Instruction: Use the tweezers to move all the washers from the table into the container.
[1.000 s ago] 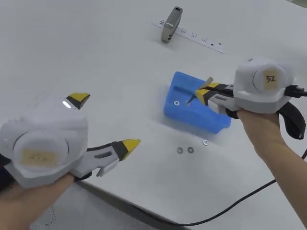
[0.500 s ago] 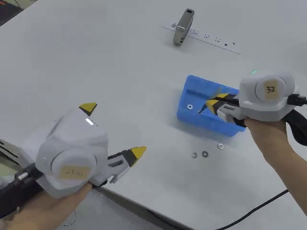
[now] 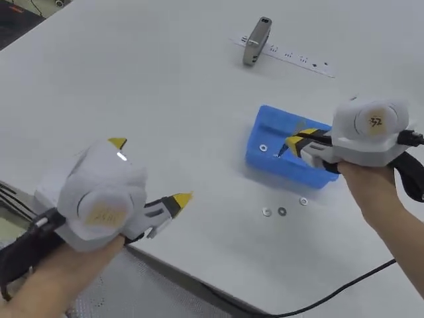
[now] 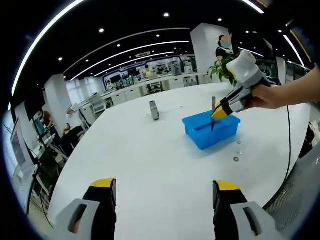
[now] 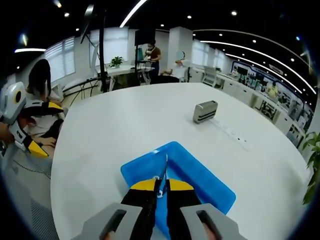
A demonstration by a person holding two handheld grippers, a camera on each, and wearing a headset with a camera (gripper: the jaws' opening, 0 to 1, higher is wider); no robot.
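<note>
Your right gripper (image 3: 291, 144) clenched on tweezers (image 5: 164, 169), tips over container (image 3: 275, 169). Three washers (image 3: 281, 211) on table lie at 6 o'clock from tips, just past near wall. Your left gripper (image 3: 150, 169) spread wide, well apart, so right is nearer.

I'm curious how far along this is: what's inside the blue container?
One washer lies on the floor of the blue container, near the tweezers tip. The right claw covers one end, so more could hide there.

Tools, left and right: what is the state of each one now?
Left tool: open, holding nothing.
Right tool: shut on the tweezers, above the blue container.
</note>
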